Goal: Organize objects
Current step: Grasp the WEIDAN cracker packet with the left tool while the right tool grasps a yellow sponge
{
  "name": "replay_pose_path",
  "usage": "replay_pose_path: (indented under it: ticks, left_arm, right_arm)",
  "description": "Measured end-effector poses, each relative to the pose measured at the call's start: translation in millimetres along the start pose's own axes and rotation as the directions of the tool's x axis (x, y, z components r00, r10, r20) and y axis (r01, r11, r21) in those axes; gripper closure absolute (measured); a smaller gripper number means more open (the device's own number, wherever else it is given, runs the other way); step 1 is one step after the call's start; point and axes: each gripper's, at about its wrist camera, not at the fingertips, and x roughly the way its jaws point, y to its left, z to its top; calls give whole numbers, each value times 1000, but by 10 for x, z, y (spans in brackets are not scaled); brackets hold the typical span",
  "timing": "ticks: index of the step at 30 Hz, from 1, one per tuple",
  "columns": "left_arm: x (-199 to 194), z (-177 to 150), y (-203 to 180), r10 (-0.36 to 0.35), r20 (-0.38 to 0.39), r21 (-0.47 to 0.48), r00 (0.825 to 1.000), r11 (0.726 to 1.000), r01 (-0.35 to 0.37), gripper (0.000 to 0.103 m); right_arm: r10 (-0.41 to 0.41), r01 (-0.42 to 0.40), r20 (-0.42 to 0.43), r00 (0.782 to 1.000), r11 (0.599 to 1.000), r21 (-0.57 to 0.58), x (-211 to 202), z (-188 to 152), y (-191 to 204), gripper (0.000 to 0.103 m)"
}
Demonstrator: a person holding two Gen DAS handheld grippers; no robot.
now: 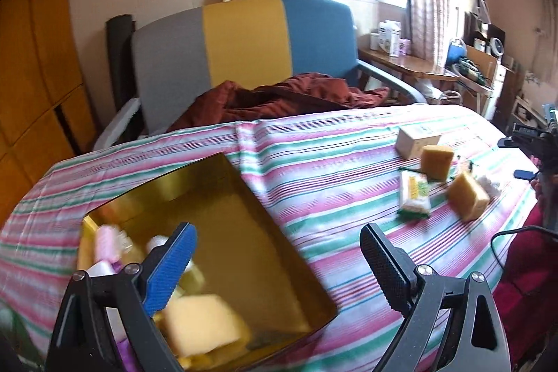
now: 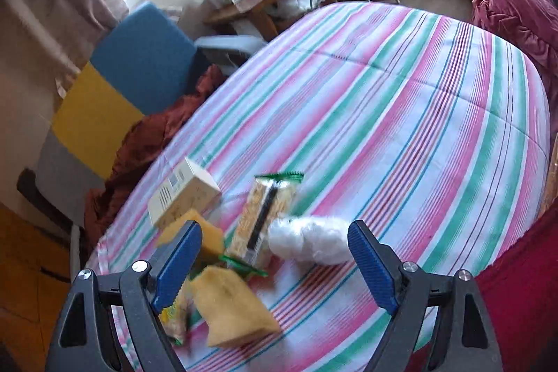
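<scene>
A gold box (image 1: 244, 197) sits at the near left of the striped cloth (image 1: 331, 162), holding a pale yellow sponge (image 1: 202, 326), a pink bottle (image 1: 106, 243) and small white bottles. My left gripper (image 1: 277, 232) hangs open over the box with nothing between its fingers. To the right lie a white carton (image 1: 416, 142), two orange sponges (image 1: 436, 161) (image 1: 467, 196), a green-and-white packet (image 1: 415, 194) and a white cotton bag (image 1: 490, 183). My right gripper (image 2: 273, 229) stands open just above these: the noodle packet (image 2: 265, 218), the cotton bag (image 2: 310, 239), a sponge (image 2: 230, 305) and the carton (image 2: 181, 194).
A chair (image 1: 244, 44) with a grey, yellow and blue back stands behind the cloth, with a rust-red cloth (image 1: 286, 96) on its seat. A wooden side table (image 1: 404, 61) stands by the window. Pink bedding (image 2: 516, 6) lies at the far right. A red sleeve (image 2: 523, 302) shows near the right gripper.
</scene>
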Motion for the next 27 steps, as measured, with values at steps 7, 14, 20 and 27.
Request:
replay_pose_path:
  ticks: [7, 14, 20, 27]
  left_arm:
    - [479, 259, -582, -139, -86, 35, 987, 989, 142, 8]
    - [1113, 275, -1212, -197, -229, 91, 953, 971, 223, 8]
    - [1567, 296, -1596, -174, -278, 175, 945, 958, 228, 8]
    - [1956, 320, -1766, -175, -320, 168, 931, 957, 238, 8]
  right_arm:
    - [30, -30, -35, 999, 999, -18, 51, -21, 43, 15]
    - [72, -72, -38, 997, 997, 4, 53, 11, 1, 15]
    - [93, -93, -46, 995, 996, 4, 67, 16, 9, 15]
    - [98, -98, -61, 993, 995, -3, 102, 16, 27, 15]
